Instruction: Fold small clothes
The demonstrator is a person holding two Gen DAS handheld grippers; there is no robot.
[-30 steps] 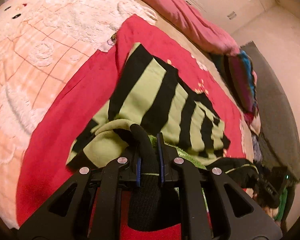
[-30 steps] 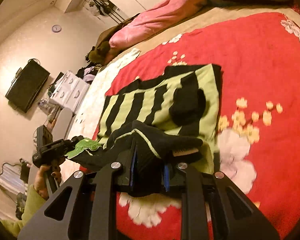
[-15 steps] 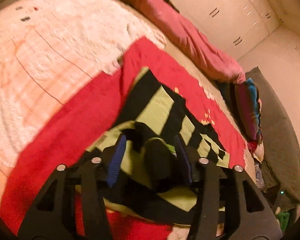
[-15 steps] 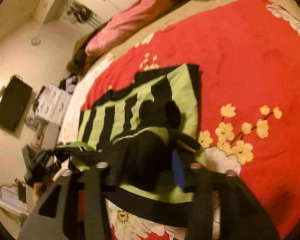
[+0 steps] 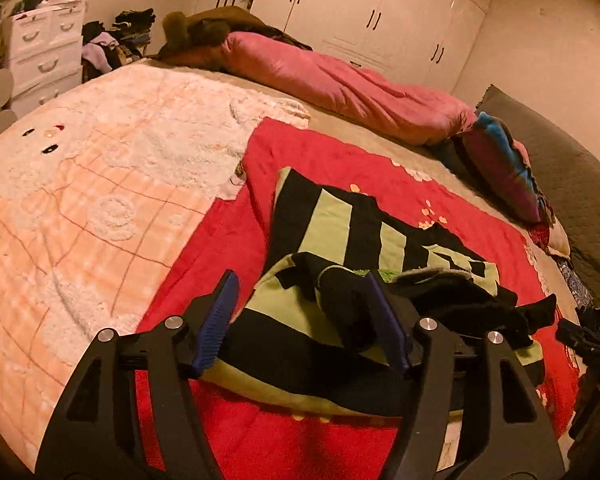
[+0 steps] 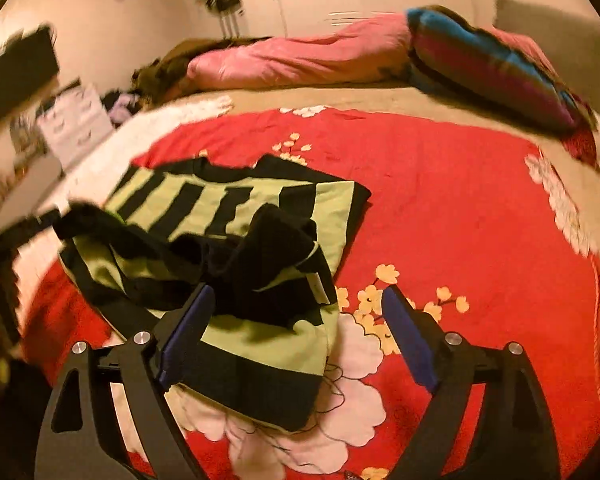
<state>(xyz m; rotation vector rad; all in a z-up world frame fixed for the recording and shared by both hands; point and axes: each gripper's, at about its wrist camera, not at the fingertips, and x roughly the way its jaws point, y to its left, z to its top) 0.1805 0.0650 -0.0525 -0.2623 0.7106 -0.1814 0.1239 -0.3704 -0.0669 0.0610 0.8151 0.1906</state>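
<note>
Low in both frames, the left tool (image 5: 302, 320) and right tool (image 6: 296, 330) are opening, having just dropped the striped top (image 6: 236, 208), folded over on the red blanket (image 6: 460, 208).

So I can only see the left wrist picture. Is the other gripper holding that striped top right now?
Observer: No. The right gripper has its jaws opening. Its pads are off the striped top, and only the top's near corner lies between them.
Operator: What's underneath it over there?
Observer: The red blanket. A sprig of yellow flowers is printed on it, right beside the right-hand finger.
Operator: Anything on the top that I'm missing?
Observer: A small white label sticks out at the edge of the crumpled black part.
</note>
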